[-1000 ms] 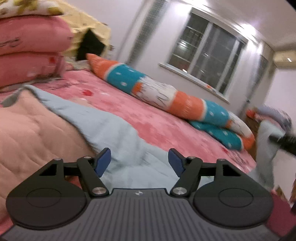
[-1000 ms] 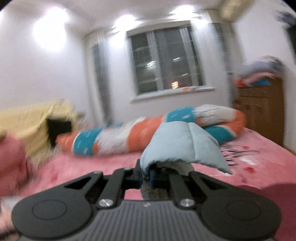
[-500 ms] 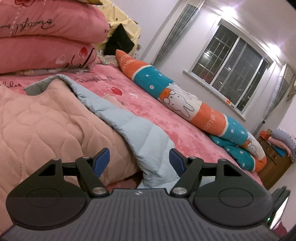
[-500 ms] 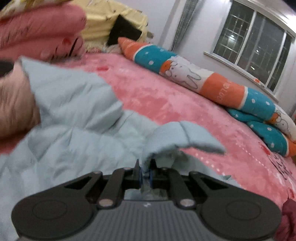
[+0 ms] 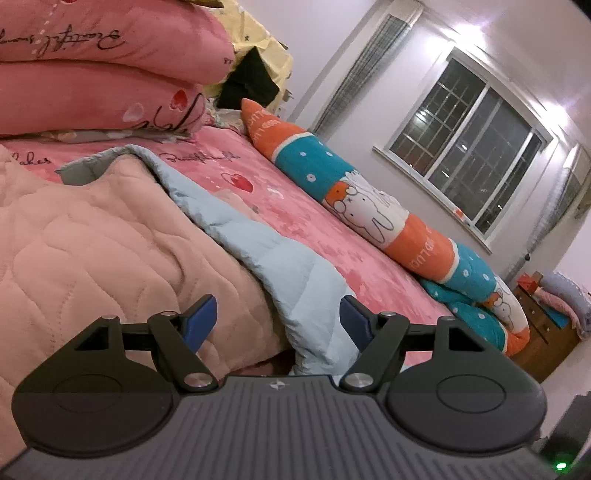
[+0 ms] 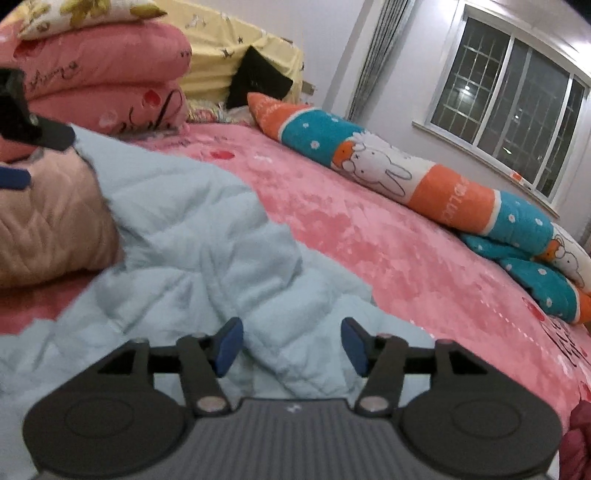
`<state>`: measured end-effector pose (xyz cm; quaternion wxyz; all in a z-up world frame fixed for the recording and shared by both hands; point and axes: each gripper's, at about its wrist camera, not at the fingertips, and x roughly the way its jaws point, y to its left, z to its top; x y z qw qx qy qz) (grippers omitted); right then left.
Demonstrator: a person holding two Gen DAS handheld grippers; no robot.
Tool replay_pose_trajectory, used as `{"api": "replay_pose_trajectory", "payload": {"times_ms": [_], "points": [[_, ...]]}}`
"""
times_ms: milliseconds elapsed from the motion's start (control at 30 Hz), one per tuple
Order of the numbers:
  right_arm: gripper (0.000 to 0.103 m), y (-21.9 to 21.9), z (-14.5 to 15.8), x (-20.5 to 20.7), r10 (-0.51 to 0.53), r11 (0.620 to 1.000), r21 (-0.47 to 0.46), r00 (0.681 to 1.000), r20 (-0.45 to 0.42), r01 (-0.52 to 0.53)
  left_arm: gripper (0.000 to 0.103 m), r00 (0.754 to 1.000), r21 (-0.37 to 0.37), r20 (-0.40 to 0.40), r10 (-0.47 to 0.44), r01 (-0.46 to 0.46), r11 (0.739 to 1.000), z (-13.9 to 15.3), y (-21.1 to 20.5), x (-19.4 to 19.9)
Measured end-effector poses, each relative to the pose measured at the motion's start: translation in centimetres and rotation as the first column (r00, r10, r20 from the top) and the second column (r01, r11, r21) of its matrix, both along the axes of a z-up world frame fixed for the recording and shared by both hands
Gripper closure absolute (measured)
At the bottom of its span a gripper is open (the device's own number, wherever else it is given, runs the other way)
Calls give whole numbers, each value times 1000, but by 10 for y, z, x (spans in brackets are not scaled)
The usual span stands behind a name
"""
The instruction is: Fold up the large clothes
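Pink bed (image 6: 388, 236) with one quilted garment (image 6: 207, 240), two stacked pillows (image 5: 92, 74); left gripper (image 5: 279, 317) spread, right gripper (image 6: 291, 345) opening, both unloaded.

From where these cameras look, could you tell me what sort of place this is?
Most likely a home bedroom: a bed with a pink cover, stacked pink pillows at its head, a long rabbit-print bolster, and a barred window.

Warm indoor light, seemingly from ceiling lamps, glares on the wall (image 5: 491, 33); fisheye bends edges, right view slightly blurred.
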<state>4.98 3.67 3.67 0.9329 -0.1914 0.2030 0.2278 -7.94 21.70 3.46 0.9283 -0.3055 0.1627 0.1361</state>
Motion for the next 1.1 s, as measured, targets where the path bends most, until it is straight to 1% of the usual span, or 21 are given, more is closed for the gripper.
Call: {"api": "replay_pose_trajectory", "payload": {"times_ms": [33,100,167,333,500,633,733,867,1000,1100], "points": [[38,3,4,-2,19,1000,12,1000,4,-19,13,1000,1,-2,9,-9,1000,1,0,-1],[29,12,13,-7,59,998,29,998,22,-60,13,999,3,1,34,-34,999,2,3,-5],[27,24,23,-9,110,993,45,993,32,-111,13,998,12,6,63,-63,998,5,6,-10],[26,59,46,-5,181,976,119,982,44,-185,13,985,55,27,170,-171,984,11,19,-26],[26,101,58,1,243,956,155,969,49,-248,11,957,67,51,285,-288,955,16,37,-44],[26,140,59,4,298,944,126,952,65,-304,10,927,51,55,370,-373,927,16,54,-59],[26,170,60,5,349,931,84,934,76,-355,10,901,28,59,431,-433,901,17,66,-69],[26,207,60,12,374,924,53,925,68,-378,9,863,-1,54,503,-503,864,17,80,-81],[28,234,56,24,386,921,38,922,39,-387,8,838,-25,49,543,-543,839,17,88,-88],[31,252,52,29,398,917,19,917,21,-399,7,828,-43,43,559,-557,829,16,92,-92]]}}
